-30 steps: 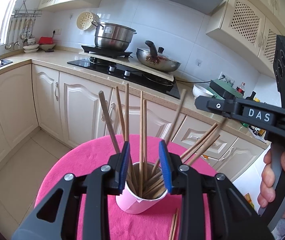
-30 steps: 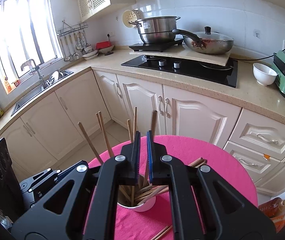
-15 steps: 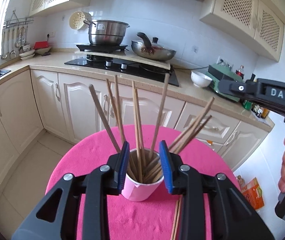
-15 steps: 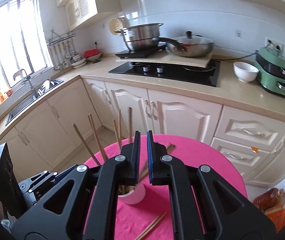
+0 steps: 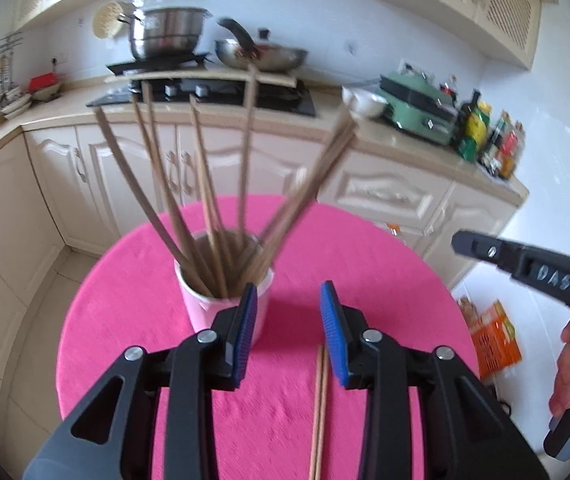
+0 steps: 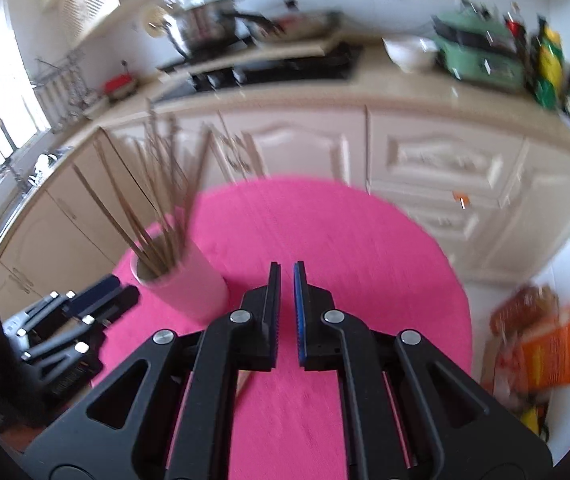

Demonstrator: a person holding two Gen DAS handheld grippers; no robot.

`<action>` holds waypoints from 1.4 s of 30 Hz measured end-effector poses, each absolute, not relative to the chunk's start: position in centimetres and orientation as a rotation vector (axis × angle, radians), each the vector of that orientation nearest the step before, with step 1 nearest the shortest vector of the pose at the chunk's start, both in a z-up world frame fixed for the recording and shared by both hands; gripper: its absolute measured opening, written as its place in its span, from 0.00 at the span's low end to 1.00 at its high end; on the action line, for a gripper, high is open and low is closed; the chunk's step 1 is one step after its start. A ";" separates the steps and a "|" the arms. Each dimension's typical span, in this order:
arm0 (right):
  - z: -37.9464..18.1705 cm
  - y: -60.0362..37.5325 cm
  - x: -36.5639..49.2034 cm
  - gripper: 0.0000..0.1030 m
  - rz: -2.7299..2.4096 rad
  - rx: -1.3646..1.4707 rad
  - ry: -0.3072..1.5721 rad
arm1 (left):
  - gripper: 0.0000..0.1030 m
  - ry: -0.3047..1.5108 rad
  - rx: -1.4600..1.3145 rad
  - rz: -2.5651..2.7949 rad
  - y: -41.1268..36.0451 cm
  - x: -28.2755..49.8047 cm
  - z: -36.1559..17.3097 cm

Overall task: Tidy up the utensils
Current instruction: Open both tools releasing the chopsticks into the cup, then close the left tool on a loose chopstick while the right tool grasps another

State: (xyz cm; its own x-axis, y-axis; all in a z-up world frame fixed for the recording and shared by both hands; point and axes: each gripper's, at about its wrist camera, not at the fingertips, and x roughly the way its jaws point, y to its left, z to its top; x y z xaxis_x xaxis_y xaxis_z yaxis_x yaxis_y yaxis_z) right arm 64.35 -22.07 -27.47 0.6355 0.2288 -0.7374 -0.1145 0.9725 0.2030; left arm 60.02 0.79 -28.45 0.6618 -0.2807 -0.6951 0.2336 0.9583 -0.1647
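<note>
Wooden pair of loose chopsticks (image 5: 319,408) lies on my pink round tabletop (image 5: 133,304), long axis running straight out beneath my half-open, empty left tongs (image 5: 285,322), nearer them than my shut, empty right tongs (image 6: 286,312).

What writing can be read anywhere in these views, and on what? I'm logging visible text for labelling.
"DAS": on the side of the right tool, seen from the left wrist view.
Labels on the bottles on the counter: too blurred to read.
Print on the orange packet on the floor: too blurred to read.
</note>
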 end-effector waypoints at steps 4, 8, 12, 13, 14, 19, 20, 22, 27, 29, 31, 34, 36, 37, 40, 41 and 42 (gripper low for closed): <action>-30.9 -23.0 63.2 0.07 0.177 0.171 0.960 | 0.32 0.900 -0.045 -0.342 -0.7 59.7 -31.1; -34.0 -22.9 62.1 0.07 0.176 0.181 1.045 | 0.32 1.040 0.010 -0.360 -2.1 59.9 -34.5; -36.1 -22.6 61.2 0.07 0.183 0.194 1.103 | 0.32 1.211 -0.014 -0.394 -2.4 60.1 -38.4; -36.6 -22.5 61.0 0.07 0.189 0.195 1.116 | 0.32 1.230 -0.020 -0.393 -2.3 60.1 -39.0; -36.9 -22.4 60.8 0.07 0.190 0.195 1.124 | 0.31 1.244 -0.022 -0.384 -2.1 60.0 -39.6; -37.8 -22.5 60.8 0.07 0.196 0.201 1.151 | 0.31 1.298 0.021 -0.373 -2.0 60.0 -41.6; -37.8 -22.5 60.8 0.07 0.194 0.201 1.154 | 0.32 1.302 0.042 -0.371 -2.2 60.1 -41.8; -37.9 -22.6 60.9 0.07 0.193 0.204 1.160 | 0.32 1.297 0.068 -0.377 -2.6 60.2 -41.9; -38.0 -23.0 61.4 0.07 0.196 0.206 1.166 | 0.32 1.300 0.112 -0.383 -3.4 60.9 -41.8; -38.0 -23.0 61.5 0.07 0.197 0.207 1.168 | 0.32 1.301 0.158 -0.382 -4.2 61.2 -41.8; -38.0 -23.0 61.6 0.07 0.197 0.208 1.170 | 0.32 1.312 0.193 -0.386 -4.9 61.5 -41.8; -38.0 -22.9 61.7 0.07 0.197 0.208 1.174 | 0.31 1.336 0.241 -0.373 -6.1 61.9 -42.3; -38.0 -22.7 61.7 0.07 0.198 0.206 1.178 | 0.29 1.340 0.260 -0.364 -6.6 62.1 -42.3; -38.0 -22.7 61.7 0.07 0.199 0.206 1.179 | 0.22 1.340 0.258 -0.361 -6.7 62.3 -42.3; -38.1 -22.4 61.8 0.07 0.201 0.204 1.186 | 0.08 1.363 0.178 -0.350 -6.3 63.3 -42.4; -38.1 -22.2 61.8 0.07 0.201 0.204 1.189 | 0.07 1.370 0.138 -0.349 -5.7 63.4 -42.3; -38.2 -22.1 61.8 0.07 0.203 0.206 1.192 | 0.05 1.371 0.108 -0.349 -5.3 63.5 -42.2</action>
State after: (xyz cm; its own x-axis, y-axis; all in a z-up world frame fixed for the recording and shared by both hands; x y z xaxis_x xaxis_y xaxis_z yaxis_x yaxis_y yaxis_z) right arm 61.82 -22.07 -38.20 0.3561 0.2639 -0.8964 -0.0476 0.9632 0.2646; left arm 63.51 -5.29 -42.20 0.1560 -0.1803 -0.9712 0.3056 0.9438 -0.1262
